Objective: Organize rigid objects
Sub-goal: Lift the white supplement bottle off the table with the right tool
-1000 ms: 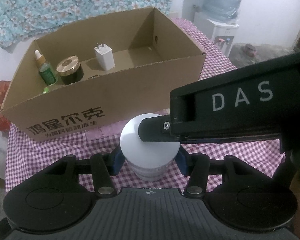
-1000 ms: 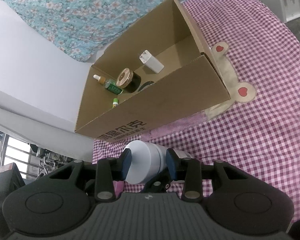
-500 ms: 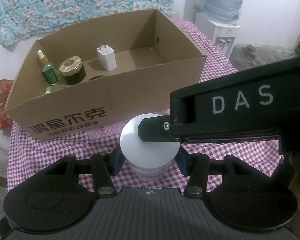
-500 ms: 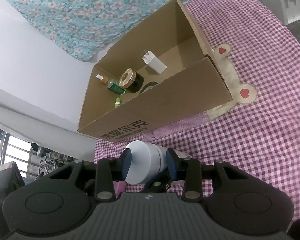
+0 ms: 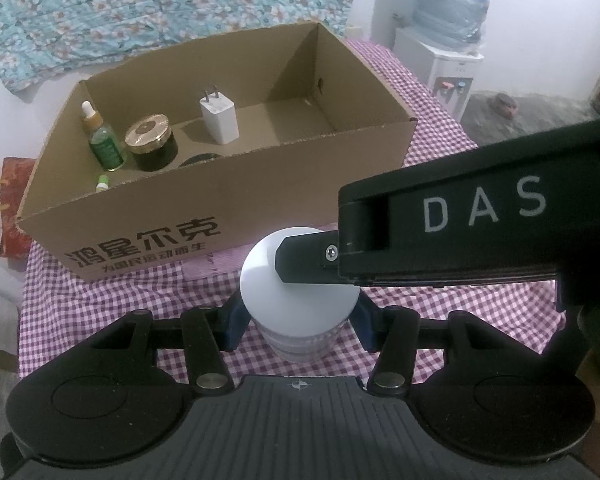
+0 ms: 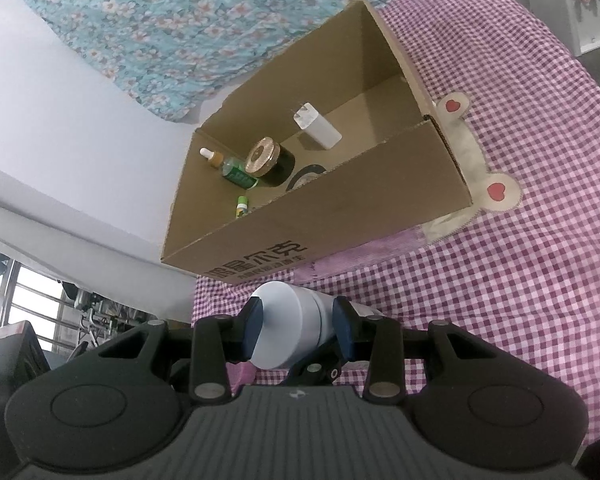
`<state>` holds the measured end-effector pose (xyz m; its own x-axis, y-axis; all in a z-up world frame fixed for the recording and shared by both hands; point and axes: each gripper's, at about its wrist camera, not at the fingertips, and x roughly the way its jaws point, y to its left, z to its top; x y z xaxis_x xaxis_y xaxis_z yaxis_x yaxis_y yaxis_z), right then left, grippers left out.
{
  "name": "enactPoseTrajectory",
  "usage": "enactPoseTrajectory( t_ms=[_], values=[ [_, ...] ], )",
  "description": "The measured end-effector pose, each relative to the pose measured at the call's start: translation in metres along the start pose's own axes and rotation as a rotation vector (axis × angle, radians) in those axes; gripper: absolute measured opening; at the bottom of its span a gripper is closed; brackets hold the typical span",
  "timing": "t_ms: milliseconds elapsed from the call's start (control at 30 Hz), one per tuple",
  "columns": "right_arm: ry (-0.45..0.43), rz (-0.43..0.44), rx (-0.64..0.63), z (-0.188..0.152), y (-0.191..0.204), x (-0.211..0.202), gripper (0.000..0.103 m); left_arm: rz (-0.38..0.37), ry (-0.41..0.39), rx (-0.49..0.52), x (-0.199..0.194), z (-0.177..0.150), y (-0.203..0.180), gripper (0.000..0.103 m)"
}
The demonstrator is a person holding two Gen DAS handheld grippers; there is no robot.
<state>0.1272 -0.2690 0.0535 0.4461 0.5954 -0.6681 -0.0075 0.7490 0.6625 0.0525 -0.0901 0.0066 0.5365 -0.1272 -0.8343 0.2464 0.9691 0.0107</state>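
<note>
A white jar (image 5: 296, 292) with a white lid stands upright on the checked cloth, in front of the cardboard box (image 5: 240, 200). My left gripper (image 5: 298, 316) is shut on the jar's lower body, a blue pad on each side. My right gripper (image 6: 298, 326) is shut on the jar's (image 6: 288, 328) lid end; in the left wrist view its black body (image 5: 480, 220) reaches in from the right, over the lid. Inside the box stand a green dropper bottle (image 5: 104, 140), a dark jar with a gold lid (image 5: 152, 144) and a white charger plug (image 5: 218, 118). A small green-capped tube (image 5: 102, 182) lies there too.
The box (image 6: 340, 208) sits on a purple checked tablecloth (image 6: 500, 300) with a bear patch (image 6: 480, 160) by its right corner. A floral cloth (image 5: 140, 8) hangs behind. A water dispenser (image 5: 440, 64) stands at back right, and a red cushion (image 5: 14, 200) lies left of the table.
</note>
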Motion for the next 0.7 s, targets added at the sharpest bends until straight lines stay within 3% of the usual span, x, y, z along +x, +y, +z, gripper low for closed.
enactPoseTrajectory(
  t_ms=[500, 700],
  values=[
    [-0.015, 0.013, -0.016, 0.0, 0.011, -0.009, 0.042, 0.014, -0.024, 0.007, -0.016, 0.003, 0.0, 0.052],
    [-0.076, 0.045, -0.072, 0.002, 0.035, -0.036, 0.042, 0.006, -0.106, 0.015, -0.052, 0.017, 0.006, 0.052]
  ],
)
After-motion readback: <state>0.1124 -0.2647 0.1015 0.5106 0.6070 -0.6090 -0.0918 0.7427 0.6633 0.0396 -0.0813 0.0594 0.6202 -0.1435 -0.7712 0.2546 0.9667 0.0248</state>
